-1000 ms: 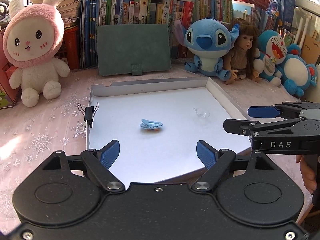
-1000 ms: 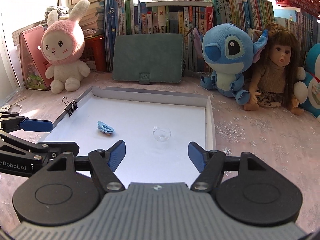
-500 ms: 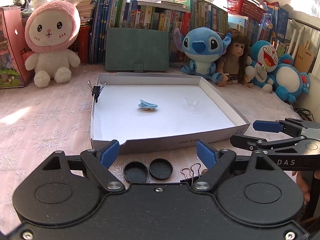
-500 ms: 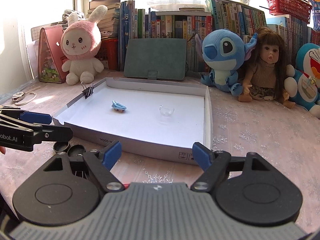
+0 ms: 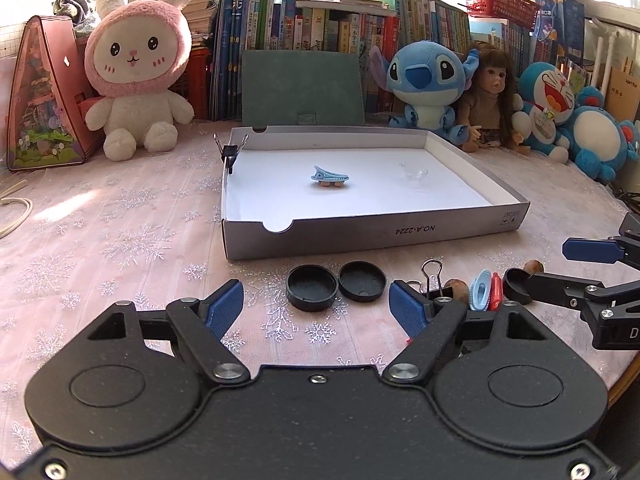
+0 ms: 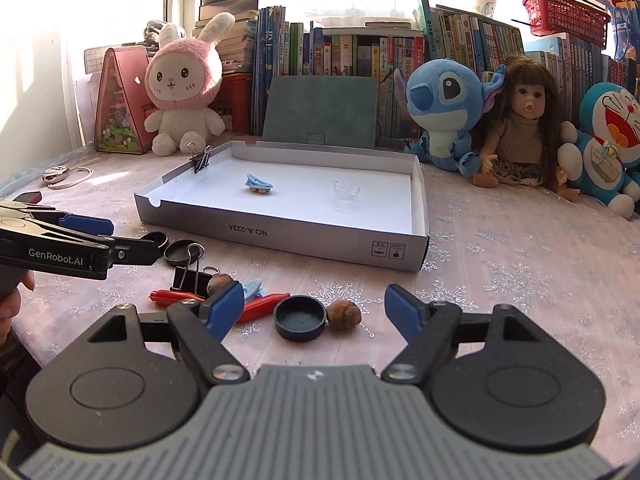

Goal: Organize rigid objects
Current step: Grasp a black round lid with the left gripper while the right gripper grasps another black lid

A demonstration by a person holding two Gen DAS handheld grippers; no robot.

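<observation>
Hovering with the left gripper (image 5: 316,307), fingers open but just closing a bit, over two black caps (image 5: 336,286) near the white box (image 5: 376,236); reaching with the open, empty right gripper (image 6: 315,309) toward another cap (image 6: 300,317) beside a nut (image 6: 344,315); going slowly, pinching one small thing only

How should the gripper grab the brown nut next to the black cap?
Pinch the nut across its round middle, coming down from above. The cap touches its left side, so put one finger in front and one behind. The right gripper is open and nearest.
</observation>
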